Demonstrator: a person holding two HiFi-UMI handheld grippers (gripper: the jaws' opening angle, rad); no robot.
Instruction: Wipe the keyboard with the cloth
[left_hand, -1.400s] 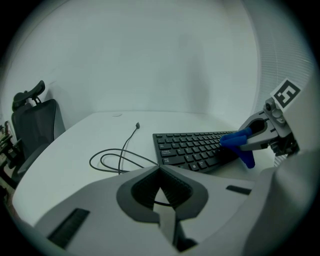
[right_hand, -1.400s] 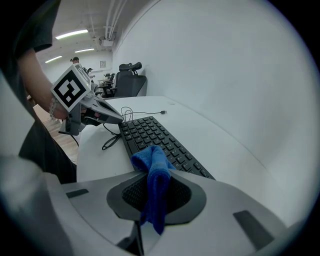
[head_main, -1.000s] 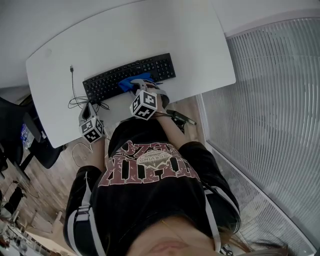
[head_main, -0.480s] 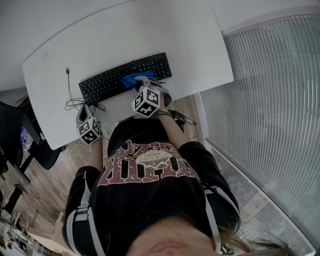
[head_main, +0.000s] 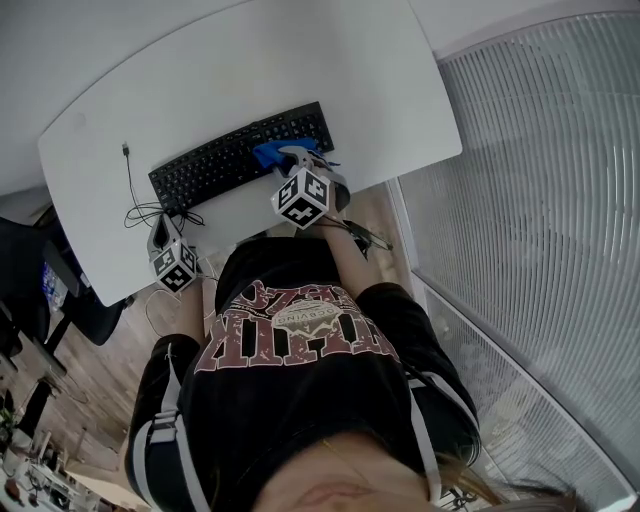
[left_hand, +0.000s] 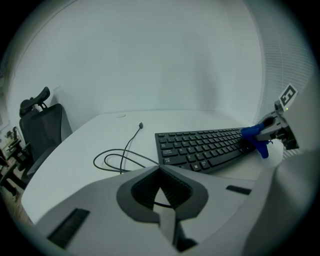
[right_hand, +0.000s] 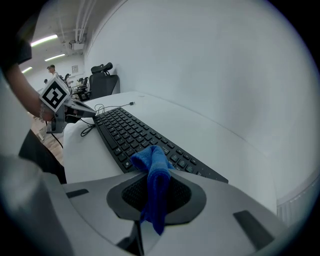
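Across the upper left of the head view, a white curved tabletop (head_main: 300, 60) carries a long black computer keyboard (head_main: 210, 165), set on a slant with its right end higher in the frame. A small blue terry cloth (head_main: 270, 152) lies bunched on the keys toward that right end. The right gripper (head_main: 296, 156), grey with a black-and-white marker cube on its back, reaches over the keyboard's lower edge to the cloth. In the right gripper view its jaws are clamped on the cloth. One fold hangs down between the dark ribbed pads, and the rest sits rumpled just ahead of them, against the keys at the lower middle of that frame. The left gripper (head_main: 160, 232), of the same grey build with its own marker cube, sits at the lower left of the keyboard, near the tabletop's near edge and apart from the keys. In the left gripper view its jaws meet at the tips with nothing held between them. A thin black cable (head_main: 140, 208) loops on the tabletop just ahead of this gripper, and one strand runs up the frame to a small plug. A black office chair (left_hand: 42, 130) stands past the tabletop's edge at the left of the left gripper view. The person's black printed shirt (head_main: 290, 370) fills the lower half of the head view.
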